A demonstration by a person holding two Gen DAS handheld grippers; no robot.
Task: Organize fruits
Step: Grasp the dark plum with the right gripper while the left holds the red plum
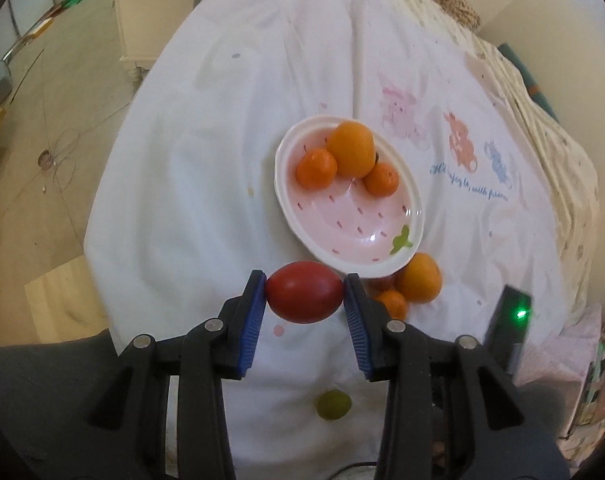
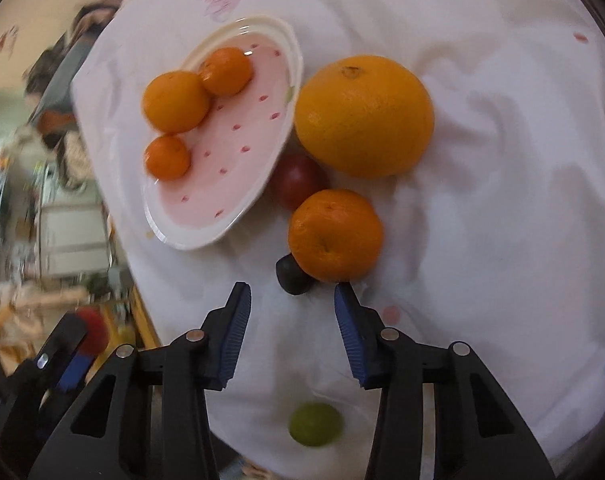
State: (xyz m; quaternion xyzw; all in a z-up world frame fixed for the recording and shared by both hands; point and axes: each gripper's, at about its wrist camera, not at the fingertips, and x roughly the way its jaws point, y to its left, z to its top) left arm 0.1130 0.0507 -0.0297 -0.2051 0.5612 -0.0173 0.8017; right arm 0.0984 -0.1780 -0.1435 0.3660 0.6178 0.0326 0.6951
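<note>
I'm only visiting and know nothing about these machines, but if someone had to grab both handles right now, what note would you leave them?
Left tongs: shut on a red fruit, held above the cloth near the plate.
Right tongs: open, nothing gripped, pointing down at a small dark fruit and a mandarin.
Done: three orange fruits sit on the plate, one large, two small.
Left: on the cloth lie a big orange, the mandarin, another red fruit, the dark fruit and a green one.
</note>
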